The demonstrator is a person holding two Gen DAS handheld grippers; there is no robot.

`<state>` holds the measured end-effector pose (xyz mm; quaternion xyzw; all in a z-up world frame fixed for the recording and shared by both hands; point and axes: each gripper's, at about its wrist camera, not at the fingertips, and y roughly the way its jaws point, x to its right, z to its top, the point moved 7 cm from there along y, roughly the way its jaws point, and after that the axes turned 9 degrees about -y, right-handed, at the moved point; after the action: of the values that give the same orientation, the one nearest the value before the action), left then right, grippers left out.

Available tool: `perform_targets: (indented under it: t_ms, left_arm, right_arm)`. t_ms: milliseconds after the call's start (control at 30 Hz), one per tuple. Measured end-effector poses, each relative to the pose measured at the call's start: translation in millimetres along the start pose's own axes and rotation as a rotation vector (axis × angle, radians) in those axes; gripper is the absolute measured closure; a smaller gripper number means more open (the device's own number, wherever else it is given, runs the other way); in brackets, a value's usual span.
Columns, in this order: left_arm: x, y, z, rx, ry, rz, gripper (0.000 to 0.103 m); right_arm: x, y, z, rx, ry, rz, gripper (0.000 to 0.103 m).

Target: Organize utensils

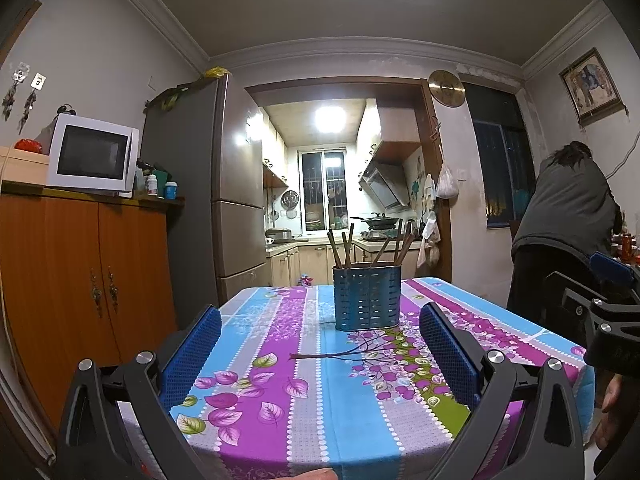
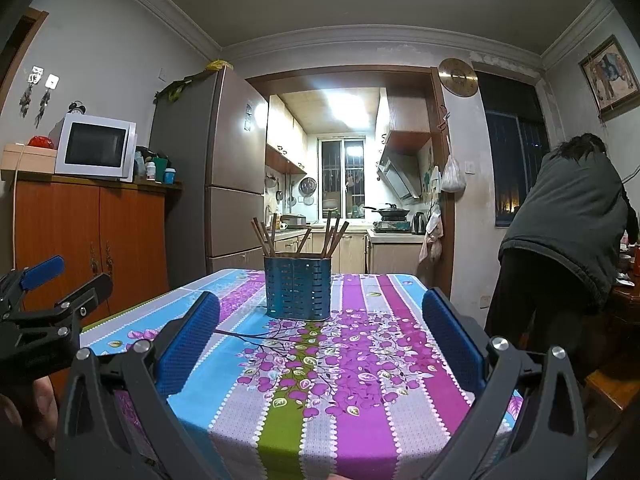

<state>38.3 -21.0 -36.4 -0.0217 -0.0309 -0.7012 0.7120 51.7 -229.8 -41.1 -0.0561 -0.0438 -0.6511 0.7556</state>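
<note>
A blue perforated utensil holder [image 1: 367,298] stands upright on the table with the floral striped cloth [image 1: 280,380]; several brown chopsticks [image 1: 348,246] stick up out of it. It also shows in the right wrist view [image 2: 298,287] with the chopsticks [image 2: 304,238]. My left gripper [image 1: 320,354] is open and empty, held above the table's near edge, short of the holder. My right gripper [image 2: 320,346] is open and empty, at the same distance from the holder. Each gripper shows at the side of the other's view.
An orange wooden cabinet [image 1: 80,280] with a microwave [image 1: 92,156] stands to the left, a fridge [image 1: 224,184] behind it. A person in dark clothes [image 2: 568,232] bends over at the right, beside a wooden piece of furniture [image 2: 616,384]. The kitchen doorway lies beyond the table.
</note>
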Motion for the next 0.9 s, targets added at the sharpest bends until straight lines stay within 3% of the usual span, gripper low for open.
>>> perform_targets:
  t_ms: [900]
  left_arm:
    - [21.6, 3.0, -10.4, -0.043, 0.032, -0.095, 0.004]
  right_arm:
    - [1.5, 1.3, -0.3, -0.009, -0.007, -0.001, 0.005]
